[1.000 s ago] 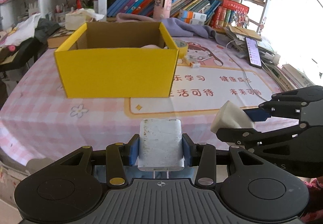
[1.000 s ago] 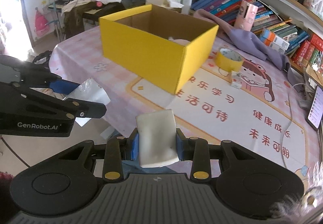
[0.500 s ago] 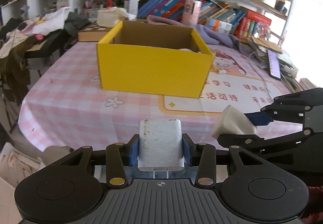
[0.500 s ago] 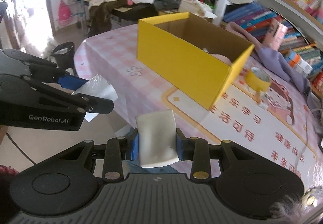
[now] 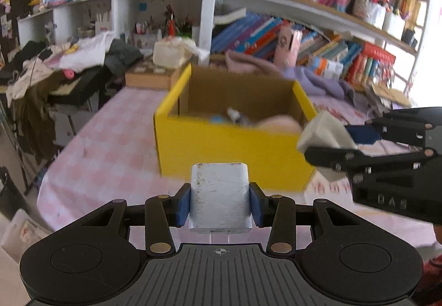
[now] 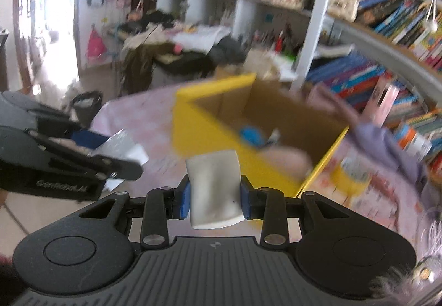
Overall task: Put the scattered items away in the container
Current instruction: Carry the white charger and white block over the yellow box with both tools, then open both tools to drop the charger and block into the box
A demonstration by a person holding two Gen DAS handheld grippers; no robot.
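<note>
Both grippers closer to yellow box (image 5: 234,151); left gripper (image 5: 220,197) clamps charger (image 5: 220,192), right gripper (image 6: 214,192) clamps eraser (image 6: 214,187); early release drops them short ahead

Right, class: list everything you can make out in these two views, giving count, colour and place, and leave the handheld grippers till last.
Box: one, yellow, on the table, open, items inside.
Table: one, pink checked cloth.
Tape roll: one, yellow, right of the box.
Purple cloth: one, behind the box.
Books: many, mixed colours, on shelves.
Charger: one, white, in the left gripper.
Eraser: one, off-white, in the right gripper.
</note>
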